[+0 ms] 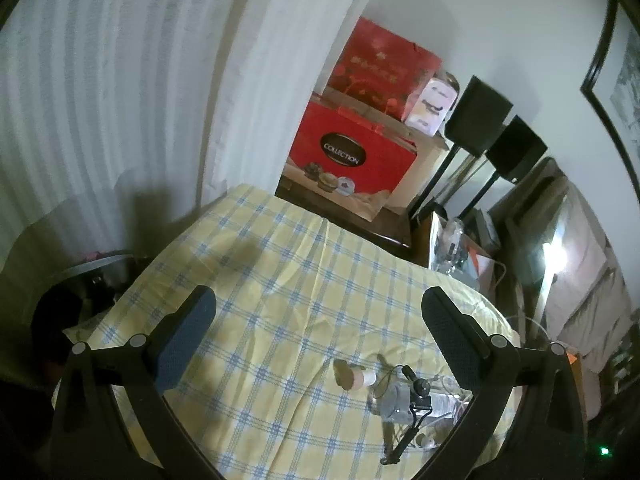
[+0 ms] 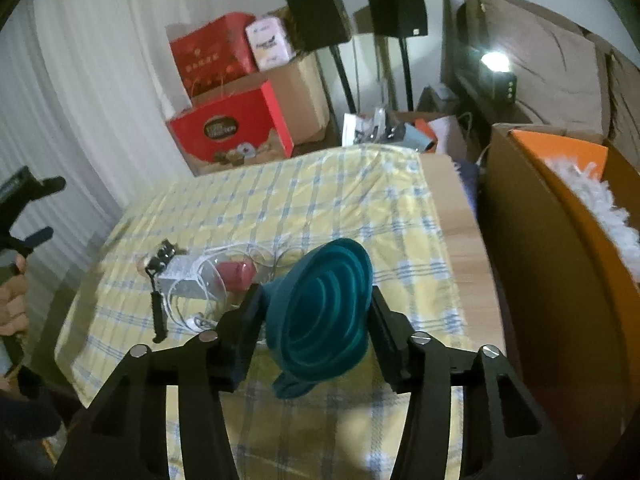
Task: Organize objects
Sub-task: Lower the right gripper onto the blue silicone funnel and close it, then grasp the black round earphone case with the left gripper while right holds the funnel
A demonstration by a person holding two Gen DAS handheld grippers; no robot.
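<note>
Now right gripper [image 2: 316, 312] jaws clamp teal funnel [image 2: 320, 312] above checked tablecloth [image 2: 320, 200]

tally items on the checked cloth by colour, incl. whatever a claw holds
Teal: 1, collapsible funnel, gripped in the right claw
Red: 1, small red item inside a clear container
Black: 1, folding stick
Tan/pink: 1, spool
Grey/white: 1, flat packet
Total: 5

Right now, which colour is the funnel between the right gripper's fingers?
Teal funnel, seen best in the right wrist view.
</note>
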